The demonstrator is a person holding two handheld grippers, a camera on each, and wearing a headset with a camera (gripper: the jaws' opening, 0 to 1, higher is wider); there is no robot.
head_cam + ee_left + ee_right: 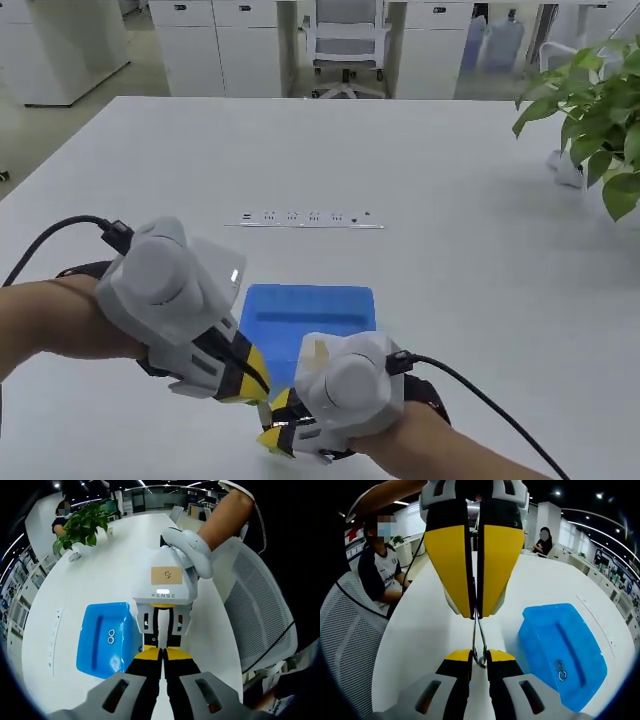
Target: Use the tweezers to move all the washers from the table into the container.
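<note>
Washers (561, 670): two lie in the blue container (540, 630), 4 o'clock of right tongs (480, 657) | tweezers (479, 635): held over the table (420, 645), left tongs (476, 614) pinching one end, right tongs pinching the other | step: likely a tweezer regrip between pickups | next: release one tongs without dropping the tweezers, then go for any washer left on the table.

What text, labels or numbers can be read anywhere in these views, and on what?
"XENSE", or close to it, blurred: printed on the right gripper housing.
Handwritten mark, perhaps "C4": on the tan sticker above that print; not surely legible.
Markings on the power strip: too small to read.
No text seen on the blue container.
</note>
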